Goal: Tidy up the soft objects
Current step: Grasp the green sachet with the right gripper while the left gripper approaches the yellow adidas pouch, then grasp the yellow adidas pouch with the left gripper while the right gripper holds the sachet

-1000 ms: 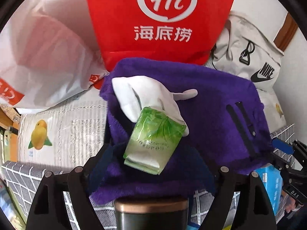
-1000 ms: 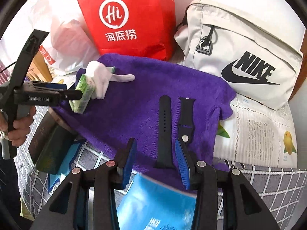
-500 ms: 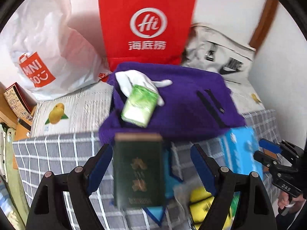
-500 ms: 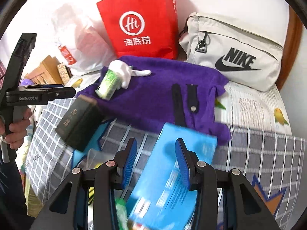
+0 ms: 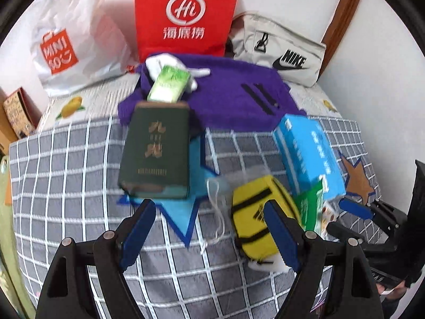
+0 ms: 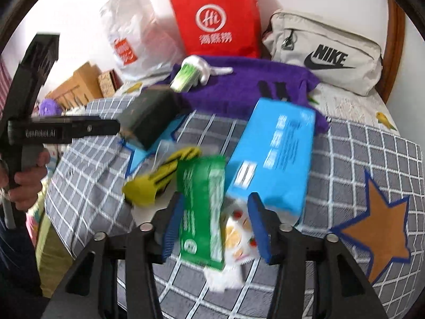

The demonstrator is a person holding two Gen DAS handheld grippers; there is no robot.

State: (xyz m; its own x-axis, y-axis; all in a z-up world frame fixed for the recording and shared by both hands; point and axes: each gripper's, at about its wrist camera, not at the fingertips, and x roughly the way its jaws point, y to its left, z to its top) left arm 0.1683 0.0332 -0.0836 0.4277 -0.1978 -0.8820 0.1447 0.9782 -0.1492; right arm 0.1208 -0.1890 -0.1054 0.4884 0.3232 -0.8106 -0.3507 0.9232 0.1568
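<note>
- My left gripper [image 5: 209, 228] has its jaws spread wide and holds nothing, above the checked blanket [image 5: 66, 186].
- My right gripper [image 6: 215, 223] is opening its jaws over the green packet [image 6: 202, 207], without pinching it.
- The purple towel [image 5: 231, 98] lies far, before the red bag [image 5: 186, 13].

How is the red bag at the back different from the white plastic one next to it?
The red bag stands upright with flat, stiff sides; the white plastic bag slumps, crinkled and puffy. The red bag carries a white round logo with white lettering below; the white plastic bag carries an orange logo. Both rest against the wall behind the purple blanket.
</note>
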